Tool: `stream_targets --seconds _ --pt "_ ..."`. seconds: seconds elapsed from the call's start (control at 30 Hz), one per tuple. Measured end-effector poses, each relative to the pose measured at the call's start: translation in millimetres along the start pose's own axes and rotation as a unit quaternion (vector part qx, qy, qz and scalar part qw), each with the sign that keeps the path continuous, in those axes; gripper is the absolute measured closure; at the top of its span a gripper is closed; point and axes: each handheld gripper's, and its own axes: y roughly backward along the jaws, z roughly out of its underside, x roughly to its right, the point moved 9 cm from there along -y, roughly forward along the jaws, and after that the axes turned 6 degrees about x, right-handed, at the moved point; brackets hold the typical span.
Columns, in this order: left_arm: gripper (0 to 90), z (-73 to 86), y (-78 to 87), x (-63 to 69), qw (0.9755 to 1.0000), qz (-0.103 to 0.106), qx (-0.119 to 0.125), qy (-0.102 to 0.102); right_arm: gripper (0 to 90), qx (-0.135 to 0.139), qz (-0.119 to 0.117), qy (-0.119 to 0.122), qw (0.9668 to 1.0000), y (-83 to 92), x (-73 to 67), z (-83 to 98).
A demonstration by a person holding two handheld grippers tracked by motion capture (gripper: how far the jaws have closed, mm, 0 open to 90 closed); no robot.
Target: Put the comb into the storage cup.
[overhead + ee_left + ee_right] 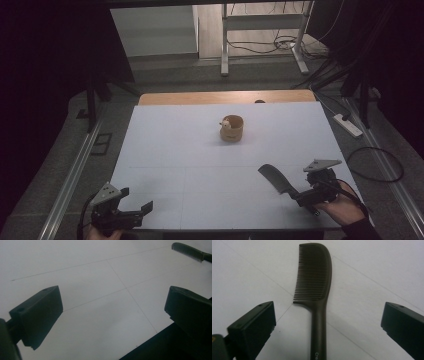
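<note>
comb (315, 277), dark brown, lies flat on the white table (200, 165) near its front right corner, teeth end pointing away from the person. in the right gripper view its handle runs down between the two black jaws and is cut off by the bottom edge, so how far it reaches toward the gripper body stays hidden. some pale lettering sits low on the handle, too small to read.

right gripper (306, 196) stands wide apart around that handle, neither pad touching it. from the high view the handle end is lost against the dark gripper and hand (345, 207), and the gap at the jaws is hard to judge there; the close view settles it.

left gripper (134, 204) sits at the front left edge, jaws spread with bare table between them. its own view catches the comb's toothed end far off at the top right corner.

the high view alone gives a small tan cup (232, 128) mid-table with a little pale figure, perhaps a toy, at its rim.
</note>
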Motion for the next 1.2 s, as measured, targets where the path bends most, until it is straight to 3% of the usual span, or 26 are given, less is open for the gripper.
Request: stream_targets --seconds 0.37,0.7,1.2 --pt "1.8 0.0 0.3 -0.3 1.0 0.001 0.001 0.001 0.0 0.008 -0.019 -0.025 0.9995 12.7 -3.8 8.4" --pt "1.8 0.0 0.0 -0.3 1.0 0.002 0.0 0.002 0.0 -0.006 -0.009 -0.027 0.9996 7.0 -1.6 15.3" --pt "1.8 0.2 -0.3 -0.3 1.0 0.002 -0.002 0.001 0.0 -0.078 0.006 -0.013 0.9968 -19.3 0.4 33.8"
